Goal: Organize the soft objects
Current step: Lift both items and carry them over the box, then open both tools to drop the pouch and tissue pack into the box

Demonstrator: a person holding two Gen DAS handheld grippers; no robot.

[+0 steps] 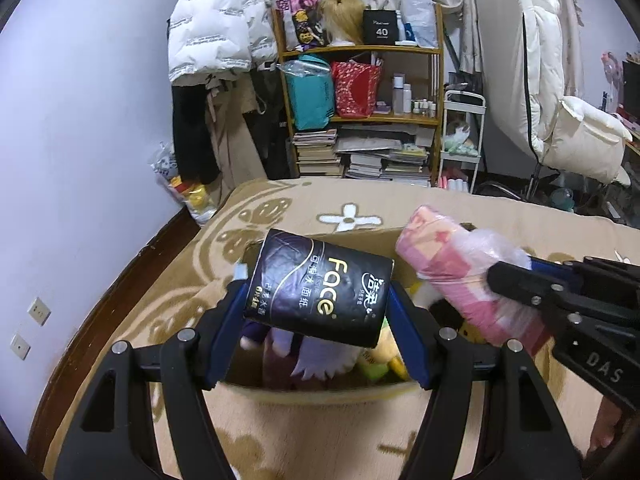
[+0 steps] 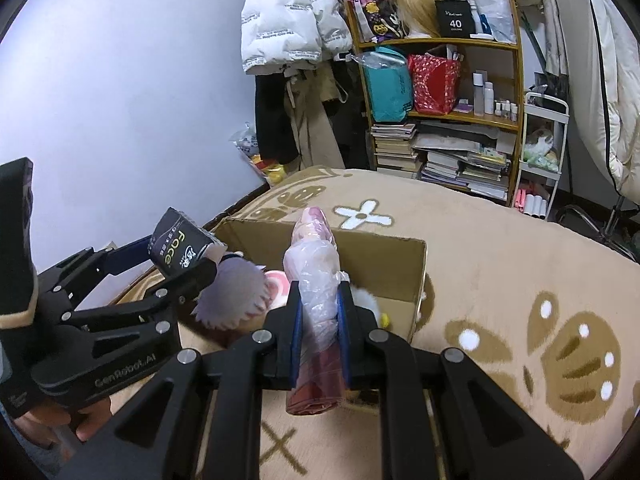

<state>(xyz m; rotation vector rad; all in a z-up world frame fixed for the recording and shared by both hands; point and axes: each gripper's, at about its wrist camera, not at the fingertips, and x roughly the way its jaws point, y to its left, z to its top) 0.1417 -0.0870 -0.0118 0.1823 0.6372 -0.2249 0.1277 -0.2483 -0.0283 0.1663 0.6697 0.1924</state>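
left hand-held gripper (image 1: 318, 300) clamping black tissue pack (image 1: 318, 284) midway; light, squashy | right hand-held gripper (image 2: 319, 332) pinching plastic-wrapped pink roll (image 2: 316, 280); slippery film | above cardboard box (image 2: 384, 256)

2 grippers: left gripper (image 1: 320, 300), right gripper (image 2: 320, 320). Each clamps 1 item.
1 black tissue pack (image 1: 318, 286), in the left.
1 pink roll (image 2: 316, 280) in clear plastic wrap, in the right.
1 cardboard box (image 2: 376, 256), open, on 1 tan blanket (image 2: 500, 280).
Plush toys in the box: at least 3 visible, one purple-white (image 2: 232, 296), one yellow (image 1: 384, 356), one pink (image 2: 276, 284); exact count unclear, they overlap.
1 wooden shelf (image 1: 360, 50) with 3 levels showing.
1 white jacket (image 1: 212, 28) hanging.
1 wig head (image 1: 340, 16).
1 white cart (image 1: 460, 140).
2 wall sockets (image 1: 39, 311).
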